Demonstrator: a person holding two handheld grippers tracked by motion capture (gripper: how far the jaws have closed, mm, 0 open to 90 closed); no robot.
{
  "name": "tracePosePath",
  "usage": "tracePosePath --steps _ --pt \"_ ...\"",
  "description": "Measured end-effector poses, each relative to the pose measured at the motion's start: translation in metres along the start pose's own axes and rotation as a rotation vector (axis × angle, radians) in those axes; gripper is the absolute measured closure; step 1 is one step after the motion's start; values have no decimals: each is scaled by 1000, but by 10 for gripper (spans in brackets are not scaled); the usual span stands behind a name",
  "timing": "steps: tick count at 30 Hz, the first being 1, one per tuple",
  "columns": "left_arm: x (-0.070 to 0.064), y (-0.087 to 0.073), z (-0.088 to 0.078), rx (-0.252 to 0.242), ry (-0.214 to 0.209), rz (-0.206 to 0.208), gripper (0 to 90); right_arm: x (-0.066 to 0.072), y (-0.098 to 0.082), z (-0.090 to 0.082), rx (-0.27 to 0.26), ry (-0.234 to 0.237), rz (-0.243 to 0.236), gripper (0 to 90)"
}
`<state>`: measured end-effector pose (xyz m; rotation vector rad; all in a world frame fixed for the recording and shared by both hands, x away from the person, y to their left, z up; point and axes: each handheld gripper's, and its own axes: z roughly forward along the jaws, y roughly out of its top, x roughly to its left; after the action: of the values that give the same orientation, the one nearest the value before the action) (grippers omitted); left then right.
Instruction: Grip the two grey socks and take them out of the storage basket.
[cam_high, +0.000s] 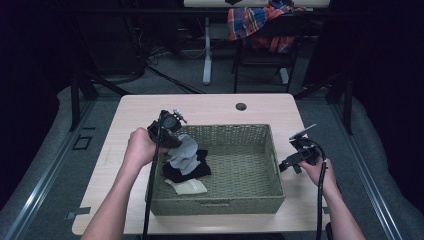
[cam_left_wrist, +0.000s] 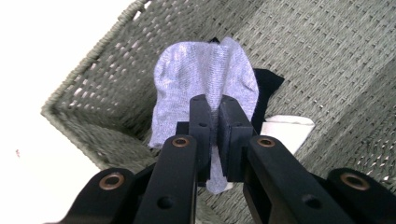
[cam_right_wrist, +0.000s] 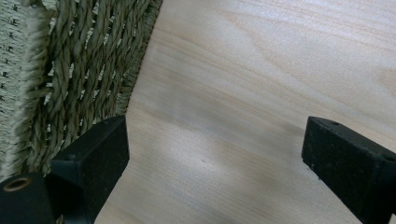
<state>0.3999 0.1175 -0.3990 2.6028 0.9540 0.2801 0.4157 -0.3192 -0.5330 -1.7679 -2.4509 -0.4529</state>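
A light grey sock (cam_left_wrist: 205, 74) hangs from my left gripper (cam_left_wrist: 215, 105), whose jaws are shut on it above the left end of the woven basket (cam_high: 250, 131). In the high view the same grey sock (cam_high: 184, 152) dangles below the left gripper (cam_high: 172, 136). Under it a black sock (cam_high: 192, 171) and a pale sock (cam_high: 189, 187) lie on the basket floor. My right gripper (cam_high: 286, 165) hovers over the bare tabletop just right of the basket. In the right gripper view its jaws stand wide apart, with nothing between them at the right gripper (cam_right_wrist: 217, 151).
The basket wall (cam_right_wrist: 60, 70) rises close to the left jaw of the right gripper. A light wooden table (cam_high: 210, 107) has a cable hole (cam_high: 241, 106) at the back. Behind the table a chair holds a plaid cloth (cam_high: 255, 22).
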Motion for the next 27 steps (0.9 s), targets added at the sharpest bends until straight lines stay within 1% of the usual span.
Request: tracePosePath --steps 1,2,3,4,7,8,13,14,15,17,21,22,24,25,26,27 --pt "1 1 -1 1 2 2 855 1 0 0 -2 2 2 72" --pt "1 3 -3 3 6 1 854 2 -1 2 -22 -2 17 72" --pt "2 4 -4 6 9 4 854 2 0 2 -16 -2 11 72" --pt "3 6 -5 11 10 8 854 1 0 2 -18 2 14 72" --pt "6 9 -8 15 22 4 854 -1 0 0 -8 3 4 72" --pt "7 10 -9 16 27 3 855 0 0 0 3 -2 -5 72" --pt "13 14 -15 25 40 1 855 1 0 0 -1 -5 0 73" --pt "14 15 -16 19 41 -4 855 0 0 0 3 -6 -4 73" --pt "16 15 -17 26 43 -2 855 0 0 0 2 -5 -1 74" --pt "18 16 -18 21 50 -7 855 0 0 0 5 0 0 74" --pt "23 16 -21 26 58 -17 855 0 0 0 5 -6 -1 77" --pt "24 16 -22 25 66 -17 855 0 -1 1 -12 -10 16 78" --pt "27 16 -25 26 68 -21 855 0 -1 2 -8 -11 18 78" --pt "28 16 -27 22 76 -21 855 0 -1 2 -9 -11 19 78" --pt "30 17 -29 23 77 -23 855 -1 0 0 7 -11 5 78" --pt "31 17 -29 20 76 -30 855 -1 0 0 7 -11 5 78"
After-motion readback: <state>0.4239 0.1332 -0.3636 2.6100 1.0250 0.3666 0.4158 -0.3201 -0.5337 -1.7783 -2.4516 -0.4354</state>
